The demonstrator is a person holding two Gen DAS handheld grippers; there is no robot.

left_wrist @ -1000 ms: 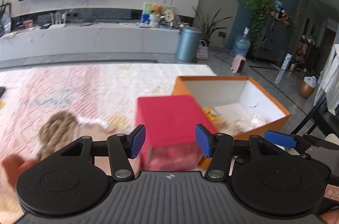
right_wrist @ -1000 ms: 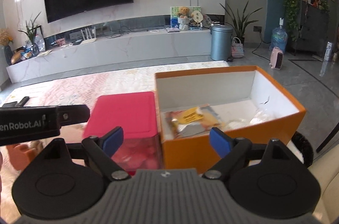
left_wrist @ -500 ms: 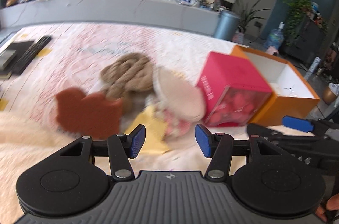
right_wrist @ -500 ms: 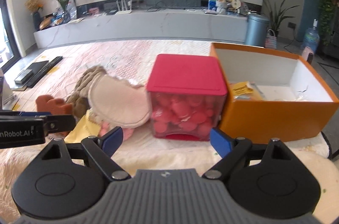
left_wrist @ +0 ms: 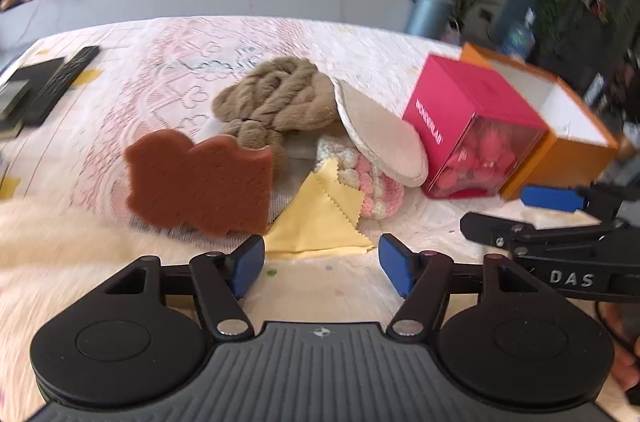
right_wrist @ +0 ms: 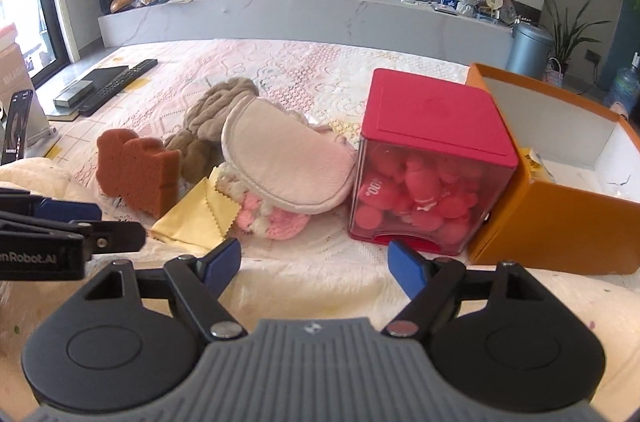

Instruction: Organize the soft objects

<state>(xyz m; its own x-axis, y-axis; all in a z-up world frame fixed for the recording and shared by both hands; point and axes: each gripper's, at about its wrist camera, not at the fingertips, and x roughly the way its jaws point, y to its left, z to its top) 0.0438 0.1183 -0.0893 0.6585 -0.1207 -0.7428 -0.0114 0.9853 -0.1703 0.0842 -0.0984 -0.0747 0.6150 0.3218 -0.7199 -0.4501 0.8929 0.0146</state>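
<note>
A pile of soft things lies on the pink patterned cover: a brown sponge (left_wrist: 200,182) (right_wrist: 136,174), a brown knotted plush (left_wrist: 276,98) (right_wrist: 216,110), a beige pad (left_wrist: 380,138) (right_wrist: 284,158), a pink-and-white crochet piece (left_wrist: 372,182) (right_wrist: 276,218) and a yellow cloth (left_wrist: 320,218) (right_wrist: 196,214). My left gripper (left_wrist: 321,264) hovers just short of the yellow cloth, its jaws opening with nothing between them. My right gripper (right_wrist: 314,264) hangs before the crochet piece, its jaws closing on nothing. An open orange box (left_wrist: 560,158) (right_wrist: 560,214) stands at the right.
A red box with a clear front full of pink balls (left_wrist: 472,126) (right_wrist: 432,158) stands between the pile and the orange box. Remote controls (left_wrist: 60,78) (right_wrist: 120,82) lie far left. A fluffy cream blanket (left_wrist: 60,242) covers the near edge.
Both grippers have swung left from the boxes and sunk toward the pile of soft things. The left jaws now stand wider, the right jaws a little narrower.
</note>
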